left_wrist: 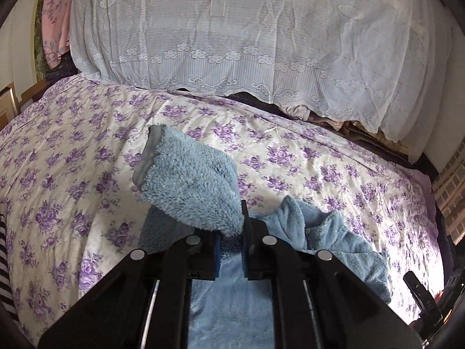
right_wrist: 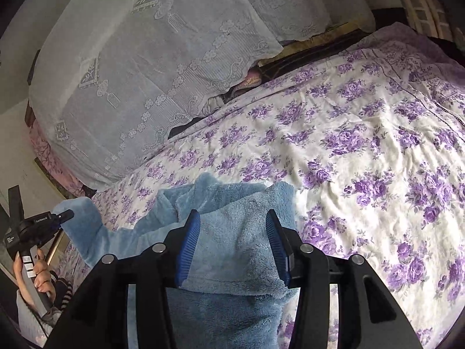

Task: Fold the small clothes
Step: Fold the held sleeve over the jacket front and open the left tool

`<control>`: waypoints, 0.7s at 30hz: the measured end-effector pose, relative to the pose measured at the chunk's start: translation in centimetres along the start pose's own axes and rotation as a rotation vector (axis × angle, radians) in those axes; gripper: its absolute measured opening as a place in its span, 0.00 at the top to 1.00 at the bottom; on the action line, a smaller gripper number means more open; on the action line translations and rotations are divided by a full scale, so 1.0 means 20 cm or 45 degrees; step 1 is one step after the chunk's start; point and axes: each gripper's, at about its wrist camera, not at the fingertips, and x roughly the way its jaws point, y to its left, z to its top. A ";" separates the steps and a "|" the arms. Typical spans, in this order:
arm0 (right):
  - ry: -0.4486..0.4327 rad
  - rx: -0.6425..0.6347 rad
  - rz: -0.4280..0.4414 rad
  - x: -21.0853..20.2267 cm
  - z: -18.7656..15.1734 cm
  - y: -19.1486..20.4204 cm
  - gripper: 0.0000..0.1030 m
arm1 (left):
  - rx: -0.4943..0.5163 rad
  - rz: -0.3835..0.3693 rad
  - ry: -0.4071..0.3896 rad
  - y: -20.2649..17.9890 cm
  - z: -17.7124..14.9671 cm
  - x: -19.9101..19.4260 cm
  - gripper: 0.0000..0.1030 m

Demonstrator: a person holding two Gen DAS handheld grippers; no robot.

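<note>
L gripper (left_wrist: 231, 234) fingers closed on a fold of the fluffy light-blue fleece garment (left_wrist: 189, 183); the pinched part w/ a grey hem stands up ahead & left of the fingertips, the rest lies crumpled below & to their right on the cream bedsheet w/ purple flower print (left_wrist: 334, 174). R gripper (right_wrist: 234, 241) fingers spread wide, holding nothing; fleece lies flat betw. & under them. Person's hand (right_wrist: 35, 273) on the L gripper handle shows far left of the R fingers. White lace-covered pile (left_wrist: 247, 35) sits beyond the fingertips.
</note>
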 end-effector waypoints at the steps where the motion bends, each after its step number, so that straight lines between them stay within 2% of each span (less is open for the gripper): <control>1: -0.004 0.011 0.006 -0.01 0.01 -0.01 0.54 | 0.013 -0.005 0.003 -0.04 -0.01 0.00 0.91; 11: -0.025 0.087 0.022 -0.05 0.04 -0.07 0.54 | 0.150 -0.084 0.042 -0.46 -0.11 0.07 0.91; 15: -0.032 0.117 0.025 -0.06 0.05 -0.10 0.54 | 0.222 -0.117 0.082 -0.62 -0.21 0.12 0.91; 18: -0.041 0.131 0.019 -0.06 0.06 -0.11 0.54 | 0.318 -0.100 0.132 -0.76 -0.34 0.20 0.89; 20: -0.038 0.138 0.014 -0.06 0.06 -0.13 0.53 | 0.423 -0.058 0.198 -0.85 -0.46 0.28 0.59; 21: -0.036 0.138 0.009 -0.06 0.06 -0.13 0.53 | 0.488 -0.029 0.214 -0.90 -0.52 0.31 0.35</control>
